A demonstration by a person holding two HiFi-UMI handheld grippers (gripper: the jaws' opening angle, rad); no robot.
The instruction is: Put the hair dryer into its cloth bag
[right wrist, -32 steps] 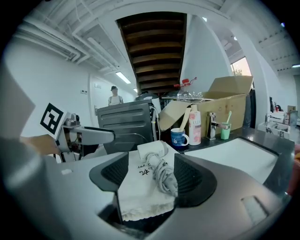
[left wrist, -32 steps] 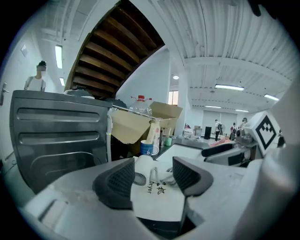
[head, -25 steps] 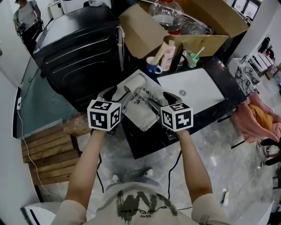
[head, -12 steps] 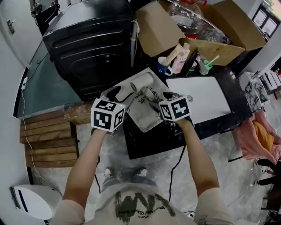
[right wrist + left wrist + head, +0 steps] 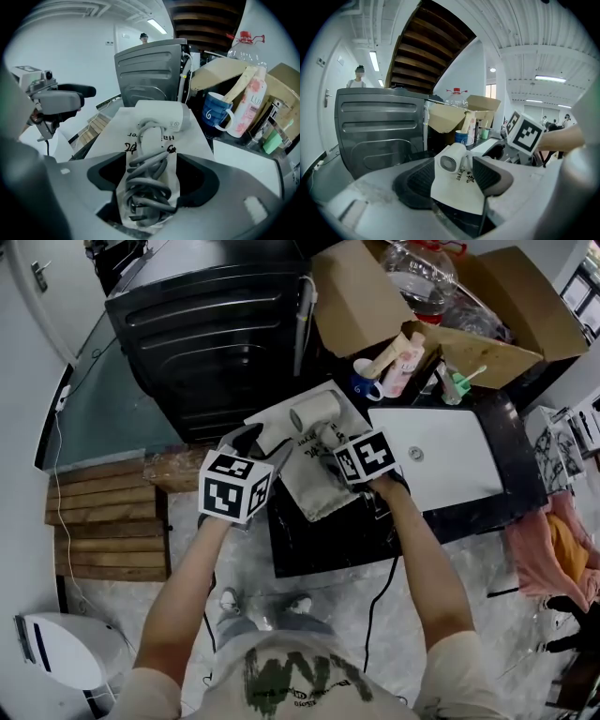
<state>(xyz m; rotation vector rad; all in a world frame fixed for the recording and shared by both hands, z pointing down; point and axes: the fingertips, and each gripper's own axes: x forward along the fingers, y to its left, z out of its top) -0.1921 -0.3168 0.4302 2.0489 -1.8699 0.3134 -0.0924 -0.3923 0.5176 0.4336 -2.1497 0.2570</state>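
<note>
The white hair dryer [image 5: 314, 413] lies on its pale cloth bag [image 5: 317, 486] on a black table [image 5: 319, 538]. In the right gripper view the dryer's head [image 5: 161, 117] is ahead and its grey coiled cord [image 5: 147, 187] fills the gap between my right gripper's [image 5: 150, 190] jaws, which press it from both sides over the cloth. My left gripper [image 5: 452, 180] is at the bag's left corner, with its jaws apart on either side of the printed cloth [image 5: 457, 192]. The dryer's grille end [image 5: 450, 163] is just beyond them.
A black appliance [image 5: 216, 334] stands behind the table. Open cardboard boxes [image 5: 375, 306], a blue mug [image 5: 367, 382] and bottles [image 5: 405, 352] crowd the back. A white panel [image 5: 441, 451] lies at the right. A wooden pallet [image 5: 103, 531] sits on the floor to the left.
My right gripper has moved up and left along the bag, closer to the dryer's head. The left gripper has stayed by the bag's left corner. The head camera has shifted.
</note>
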